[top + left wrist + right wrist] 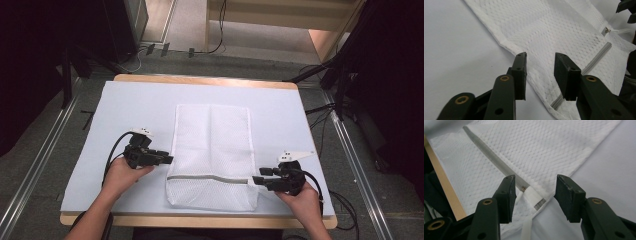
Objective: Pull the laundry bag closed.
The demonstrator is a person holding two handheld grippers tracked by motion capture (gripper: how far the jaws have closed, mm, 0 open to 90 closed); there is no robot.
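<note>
1. A white mesh laundry bag [211, 150] lies flat on the desk [125, 105], its long side running away from the person, with a grey zipper [207, 178] crossing it near the close end.
2. The left tool [167, 159] sits at the bag's left edge just above the zipper line; its jaws stand apart, the edge between them in the left gripper view — gripping nothing yet.
3. The right tool [256, 180] is at the zipper's right end, jaws likewise apart. In the right gripper view they frame the zipper end and a white pull tab [531, 195]; whether they touch the tab is hard to tell.
4. The step in hand looks like the approach to working the zipper — left to pin the bag, right to take the pull.
5. The next move calls for closing the right tool squarely on the small tab while the left clamps the edge to brace the fabric.
</note>
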